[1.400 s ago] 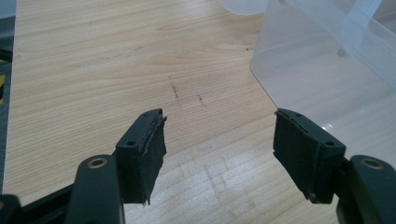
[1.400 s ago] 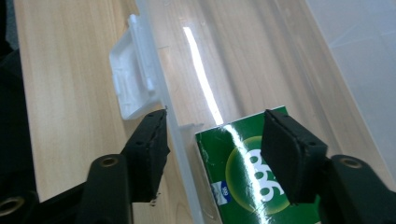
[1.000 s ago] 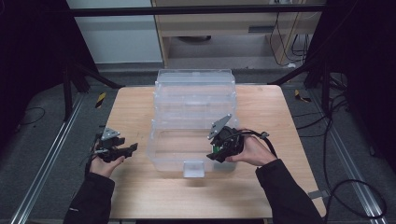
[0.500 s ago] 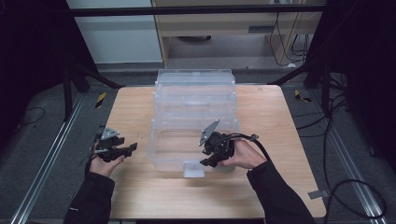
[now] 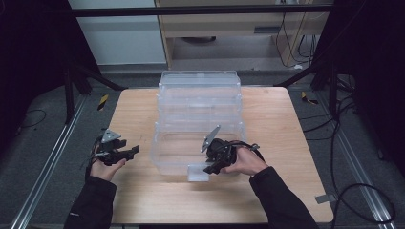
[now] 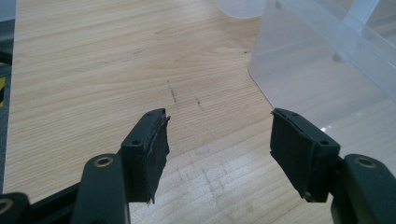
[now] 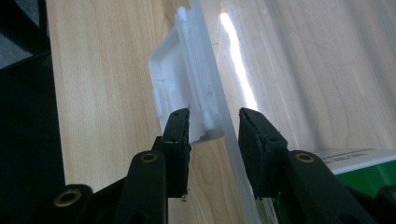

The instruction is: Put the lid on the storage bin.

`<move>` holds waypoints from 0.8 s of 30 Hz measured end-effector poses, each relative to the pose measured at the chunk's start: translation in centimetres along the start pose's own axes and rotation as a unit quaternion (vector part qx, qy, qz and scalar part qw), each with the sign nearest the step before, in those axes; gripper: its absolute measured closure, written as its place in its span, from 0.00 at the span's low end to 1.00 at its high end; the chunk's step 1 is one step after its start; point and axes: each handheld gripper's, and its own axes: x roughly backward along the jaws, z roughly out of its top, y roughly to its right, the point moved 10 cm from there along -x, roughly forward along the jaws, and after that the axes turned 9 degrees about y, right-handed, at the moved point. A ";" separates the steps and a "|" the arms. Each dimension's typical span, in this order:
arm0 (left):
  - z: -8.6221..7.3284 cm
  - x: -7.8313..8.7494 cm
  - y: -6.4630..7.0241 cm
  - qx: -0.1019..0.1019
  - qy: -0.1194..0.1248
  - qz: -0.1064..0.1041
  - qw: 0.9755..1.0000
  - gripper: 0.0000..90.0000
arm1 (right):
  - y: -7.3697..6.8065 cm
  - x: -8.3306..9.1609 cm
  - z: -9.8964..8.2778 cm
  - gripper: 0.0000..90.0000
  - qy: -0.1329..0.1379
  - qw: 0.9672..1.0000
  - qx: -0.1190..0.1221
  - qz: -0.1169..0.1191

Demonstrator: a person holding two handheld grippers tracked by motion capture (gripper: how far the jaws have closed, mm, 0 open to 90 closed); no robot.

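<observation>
Your sleeves (image 5: 95, 202) are dark. Both grippers, left (image 6: 219, 140) and right (image 7: 214, 135), are black with brass-coloured pivot screws; each carries a grey three-cornered plate (image 5: 111, 135) and a black cable (image 5: 248, 145).

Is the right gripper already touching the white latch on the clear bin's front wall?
Cannot tell. In the right gripper view the right gripper straddles the white latch and the clear bin's wall, its jaws just closing; no plain contact or gap shows.

My worktop (image 5: 143, 119) is a square of pale wood with fine grain and a few small dark scuffs. A clear plastic box (image 5: 198, 105) stands directly on it, reaching from the far edge toward me. Its white latch (image 5: 197, 172) sits at the near wall, low by the wood.
</observation>
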 end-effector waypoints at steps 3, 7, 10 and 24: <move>0.0 0.0 0.0 0.000 -0.001 -0.001 1.000 0.40 | 0.0 0.0 0.0 0.73 0.000 1.000 0.002 -0.001; 0.3 0.1 0.1 -0.002 0.003 -0.002 1.000 0.40 | 0.0 0.0 -0.1 0.73 -0.002 1.000 0.005 0.000; 0.6 0.3 0.3 -0.005 0.006 -0.006 1.000 0.41 | 0.0 0.0 -0.1 0.73 -0.004 1.000 0.005 -0.001; 3.2 1.3 0.9 -0.036 0.025 -0.031 0.999 0.42 | 0.0 -0.1 0.0 0.74 -0.010 1.000 0.010 0.002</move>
